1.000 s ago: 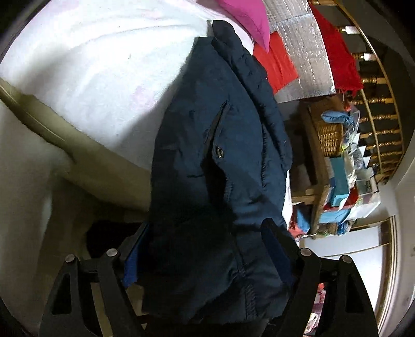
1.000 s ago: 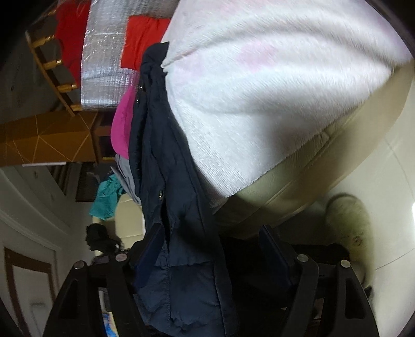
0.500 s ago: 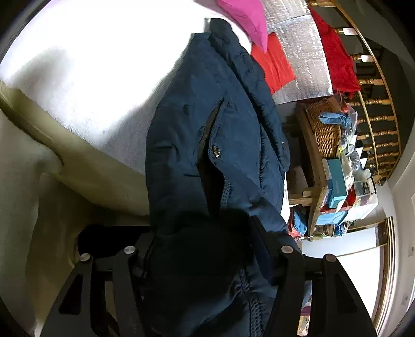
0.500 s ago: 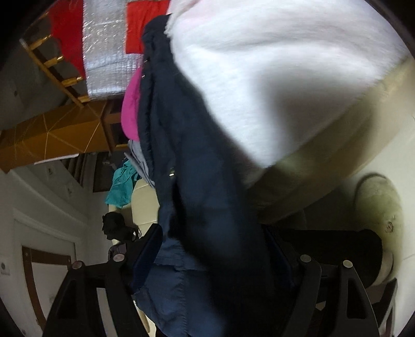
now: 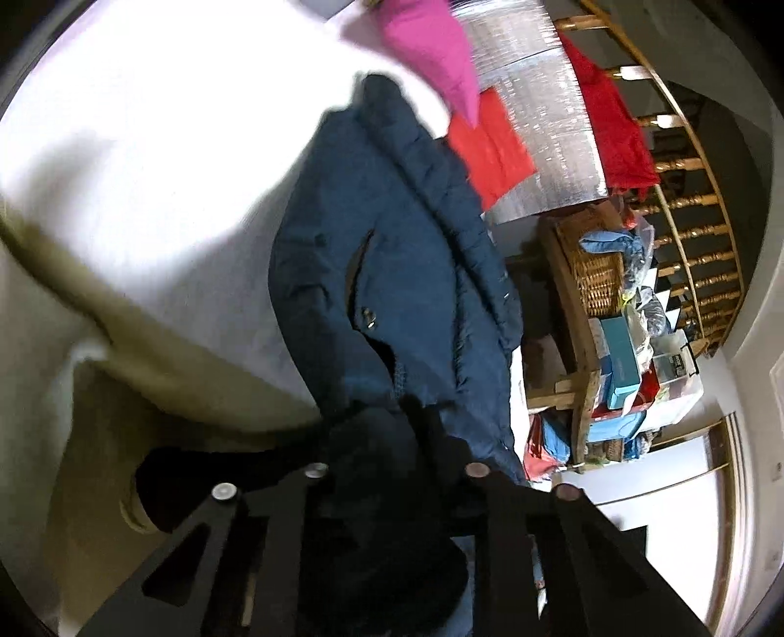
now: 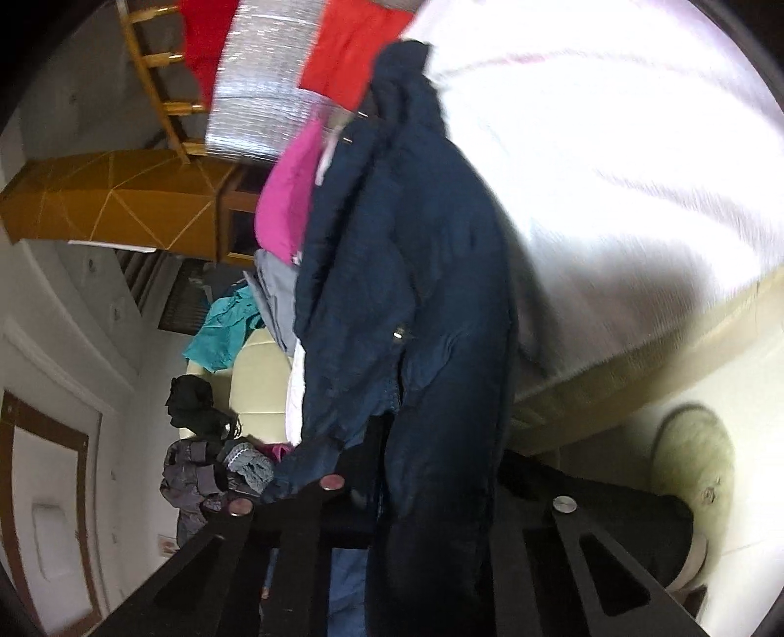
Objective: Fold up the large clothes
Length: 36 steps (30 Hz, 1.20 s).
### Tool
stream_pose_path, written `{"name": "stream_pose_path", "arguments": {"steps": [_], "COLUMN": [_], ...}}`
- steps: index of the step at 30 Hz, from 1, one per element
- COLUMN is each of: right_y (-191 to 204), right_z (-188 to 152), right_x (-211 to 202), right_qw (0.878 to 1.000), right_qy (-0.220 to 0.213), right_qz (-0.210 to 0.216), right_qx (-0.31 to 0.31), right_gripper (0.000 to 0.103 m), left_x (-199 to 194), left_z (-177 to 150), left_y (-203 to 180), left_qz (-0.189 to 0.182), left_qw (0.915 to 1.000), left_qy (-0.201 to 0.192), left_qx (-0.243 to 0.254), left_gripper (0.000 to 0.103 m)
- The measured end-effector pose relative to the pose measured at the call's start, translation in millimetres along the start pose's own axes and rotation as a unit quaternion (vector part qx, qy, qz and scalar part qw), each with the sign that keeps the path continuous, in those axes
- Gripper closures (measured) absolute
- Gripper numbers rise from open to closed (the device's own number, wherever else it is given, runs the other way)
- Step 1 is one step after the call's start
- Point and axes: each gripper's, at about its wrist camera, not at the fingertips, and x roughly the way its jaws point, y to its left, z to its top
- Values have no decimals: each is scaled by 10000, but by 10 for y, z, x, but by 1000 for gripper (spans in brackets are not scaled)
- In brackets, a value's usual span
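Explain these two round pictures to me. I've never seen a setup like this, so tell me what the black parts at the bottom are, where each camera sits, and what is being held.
No robot arm is here. A person holds a handheld gripper in each hand, and each carries a wide-angle camera looking forward along its two fingers, hence the round, bent pictures. One picture comes from the left gripper, the other from the right gripper; the black bars at the bottom are the gripper's own frame.

Both show the same dark blue jacket, stretched over a white fluffy blanket on a bed or sofa. Each gripper's jaws are closing on the near edge of the jacket, with its cloth bunched between the fingers.

Behind lie a pink garment, a red cloth and a silver foil sheet. To the side stands a cluttered wooden shelf with a wicker basket.
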Motion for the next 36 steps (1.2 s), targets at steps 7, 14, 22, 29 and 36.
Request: {"name": "stream_pose_path", "arguments": {"steps": [7,14,22,29,36], "right_y": [432,655,933,1123,919], "right_z": [17,-27,-126,-139,7], "right_x": [-335,-567,-875,-1024,-857], "right_qw": [9965,9928,9859,9808,9879], "right_qy": [-476,-681,-781,-949,-864], "right_qz": [54,170,414,609,427], "right_qx": [-678,-972,-1424,-1592,-1218], "right_gripper": [93,93,93,93,94], "left_x": [-308,-517,-943,-1042,-776], "left_z": [63,-27,-78,53,209], "left_y": [-507,-803,-1057,-1158,-1000], "left_qz": [-31,-14,-132,-241,-135], "left_qw": [9976,9940,9887,9870,9919], "left_qy": [-405,-514,-717,-837,-653], "left_qx": [568,961,1312,1351,1078], "left_gripper": [91,92,92,92,91]}}
